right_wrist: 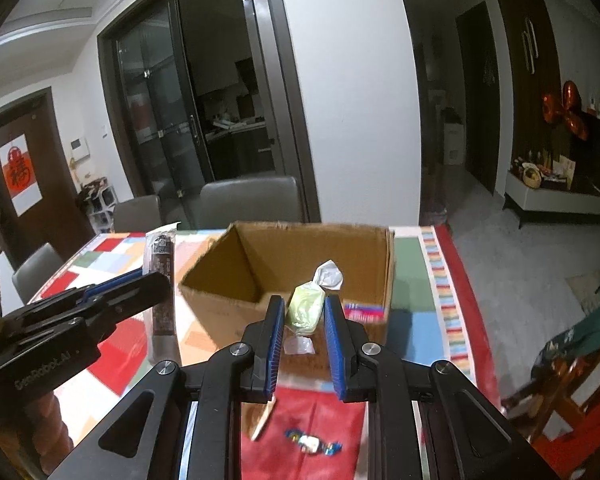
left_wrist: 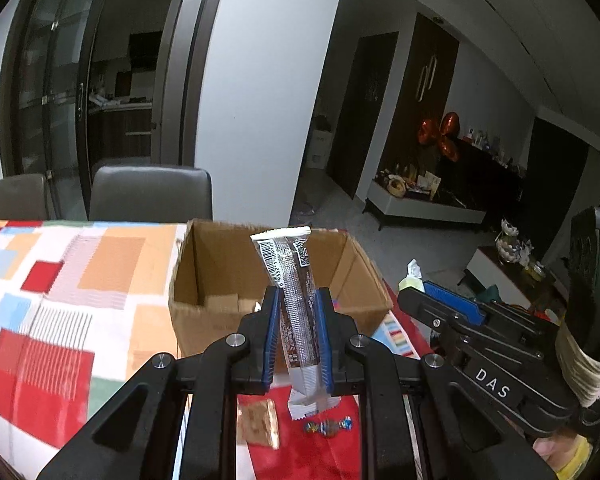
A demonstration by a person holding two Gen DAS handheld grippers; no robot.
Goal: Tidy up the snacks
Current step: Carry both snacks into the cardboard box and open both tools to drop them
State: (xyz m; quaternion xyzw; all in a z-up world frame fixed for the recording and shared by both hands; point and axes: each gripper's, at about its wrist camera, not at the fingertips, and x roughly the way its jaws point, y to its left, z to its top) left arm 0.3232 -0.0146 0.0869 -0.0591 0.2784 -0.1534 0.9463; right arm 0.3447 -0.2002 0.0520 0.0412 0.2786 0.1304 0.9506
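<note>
With the left gripper (left_wrist: 298, 312) clamped on the long brown foil-wrapped snack stick (left_wrist: 296, 300) and the right gripper (right_wrist: 302, 312) pinching the pale green twist-wrapped candy (right_wrist: 306, 307), both just short of the open brown cardboard box (right_wrist: 300, 248), each is best carried over that box's near rim before letting go.

Home dining area: patchwork-cloth desk (left_wrist: 60, 280), leather chairs (left_wrist: 152, 192), glass kitchen doors (right_wrist: 160, 120), foil balloons (left_wrist: 440, 132).

My left gripper (left_wrist: 297, 312) clamps a long brown snack bar (left_wrist: 296, 300) upright in front of the open cardboard box (left_wrist: 204, 320). Below on the surface (left_wrist: 60, 300) lie a cracker packet (left_wrist: 258, 424) and a wrapped candy (left_wrist: 329, 427); my right gripper (left_wrist: 428, 300) shows at right.
</note>
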